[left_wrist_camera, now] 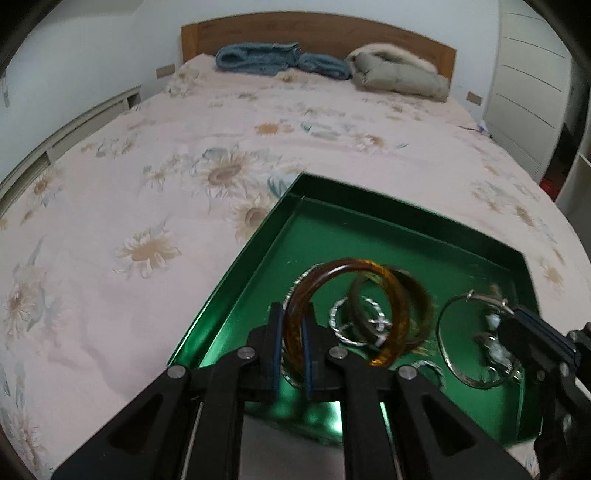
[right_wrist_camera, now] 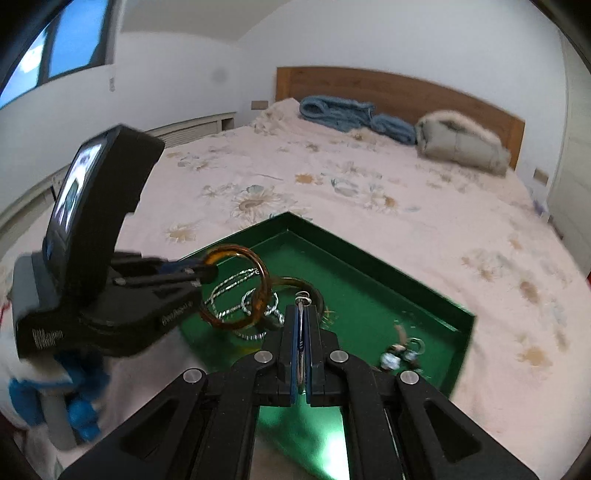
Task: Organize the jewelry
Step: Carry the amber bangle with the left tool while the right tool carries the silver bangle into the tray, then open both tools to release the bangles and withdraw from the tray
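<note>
A green tray (left_wrist_camera: 236,273) lies on the bed and holds jewelry. My left gripper (left_wrist_camera: 293,317) is shut on an amber bangle (left_wrist_camera: 343,266) and holds it upright above the tray; it also shows in the right wrist view (right_wrist_camera: 236,251). A second amber bangle (left_wrist_camera: 417,291) and silver rings (left_wrist_camera: 343,325) lie in the tray. My right gripper (right_wrist_camera: 303,310) is shut on a thin silver hoop (left_wrist_camera: 443,332), seen edge-on between its pads. Small beaded earrings (right_wrist_camera: 400,356) lie in the tray at the right.
The tray (right_wrist_camera: 406,280) sits near the bed's front edge on a floral sheet (left_wrist_camera: 147,184). Blue towels (left_wrist_camera: 266,59) and a grey coat (left_wrist_camera: 399,74) lie by the wooden headboard (left_wrist_camera: 314,29). A white wardrobe (left_wrist_camera: 532,74) stands at the right.
</note>
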